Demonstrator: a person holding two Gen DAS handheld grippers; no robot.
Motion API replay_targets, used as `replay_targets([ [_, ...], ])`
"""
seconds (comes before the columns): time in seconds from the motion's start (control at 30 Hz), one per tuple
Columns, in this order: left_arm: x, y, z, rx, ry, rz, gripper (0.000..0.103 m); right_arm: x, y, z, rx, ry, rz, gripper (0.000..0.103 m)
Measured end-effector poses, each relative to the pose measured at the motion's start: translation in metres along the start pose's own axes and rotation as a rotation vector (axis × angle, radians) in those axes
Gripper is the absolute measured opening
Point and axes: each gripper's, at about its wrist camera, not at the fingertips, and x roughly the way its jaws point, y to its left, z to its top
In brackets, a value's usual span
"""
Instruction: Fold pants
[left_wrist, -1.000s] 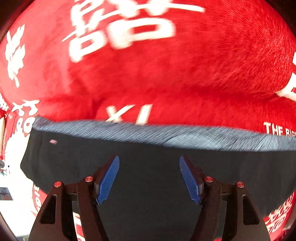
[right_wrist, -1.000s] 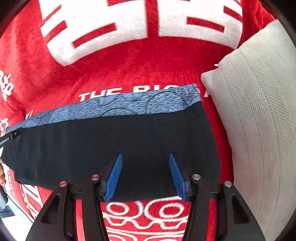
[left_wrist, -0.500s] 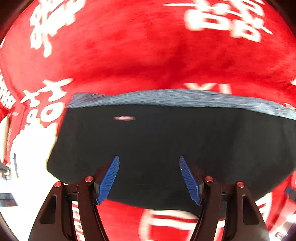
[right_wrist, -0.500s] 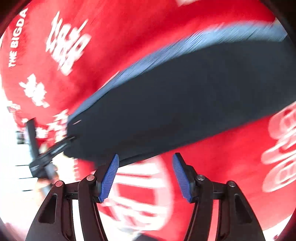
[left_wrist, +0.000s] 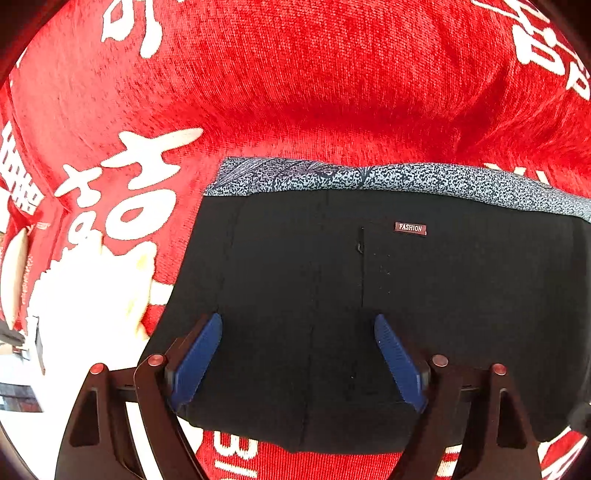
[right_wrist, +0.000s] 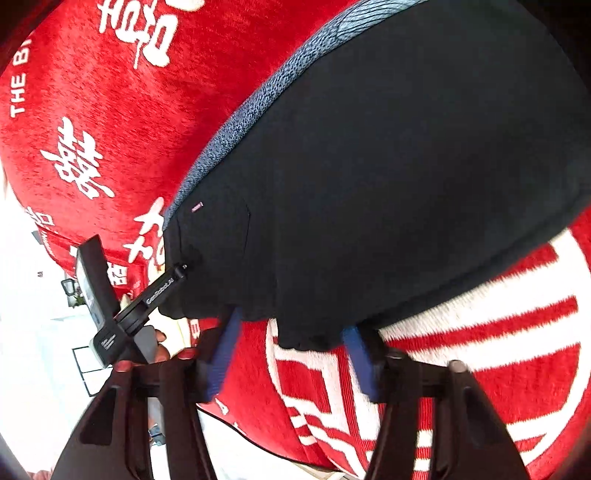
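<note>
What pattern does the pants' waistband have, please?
The waistband has a blue-grey speckled print, clearest in the left wrist view.

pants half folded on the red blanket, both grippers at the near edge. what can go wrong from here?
1. The right gripper is closing at the pants' bunched near hem; it may pinch the red blanket too, or only one layer.
2. The left gripper is opening over flat cloth with nothing between its pads; closing there would likely raise a wrinkle rather than grab an edge.

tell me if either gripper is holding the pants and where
Neither grips yet. The left gripper is opening over the black pants. The right gripper is closing at their near hem, the pads not yet pressing it.
</note>
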Motion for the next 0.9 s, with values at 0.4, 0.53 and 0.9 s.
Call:
replay_targets([
  [0.4,-0.004,0.017,-0.004,0.016,0.044,-0.038,0.088,-0.003,-0.003,-0.024,-0.022,0.096,-0.059,0.013],
  [0.53,-0.028,0.012,0.021,0.035,-0.039,-0.073,0.088,-0.036,0.01,-0.021,-0.154,0.084,-0.152,0.044],
  [0.9,0.041,0.025,0.057,-0.073,0.006,0.028,0.102,-0.062,-0.017,0.049,-0.188,-0.102,-0.4,0.045],
])
